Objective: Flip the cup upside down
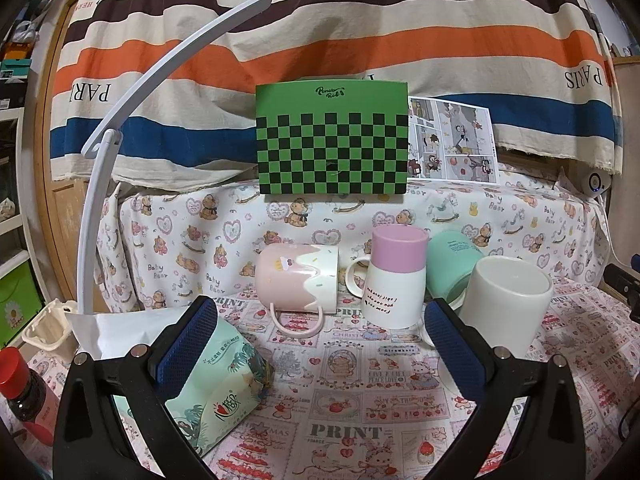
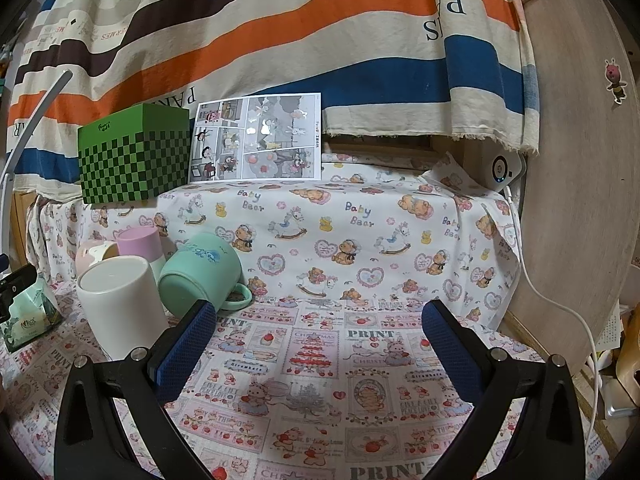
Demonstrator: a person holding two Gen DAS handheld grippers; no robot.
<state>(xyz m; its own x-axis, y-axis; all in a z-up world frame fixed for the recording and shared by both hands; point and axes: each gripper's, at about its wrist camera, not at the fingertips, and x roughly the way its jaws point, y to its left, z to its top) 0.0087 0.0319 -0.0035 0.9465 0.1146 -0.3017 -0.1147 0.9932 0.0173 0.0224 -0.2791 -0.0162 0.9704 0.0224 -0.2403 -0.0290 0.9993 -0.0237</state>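
My left gripper (image 1: 320,320) jaws spread wide, empty. My right gripper (image 2: 316,322) likewise. Plain white ceramic cup (image 1: 506,306) upside down; mint-green handled mug (image 2: 200,276) leaning behind it.

Right hand-held gripper (image 2: 318,340) agape, empty; white cup (image 2: 120,304) inverted, mint mug (image 2: 200,276) tipped alongside.

Soft even light, sharp, fisheye-warped edges
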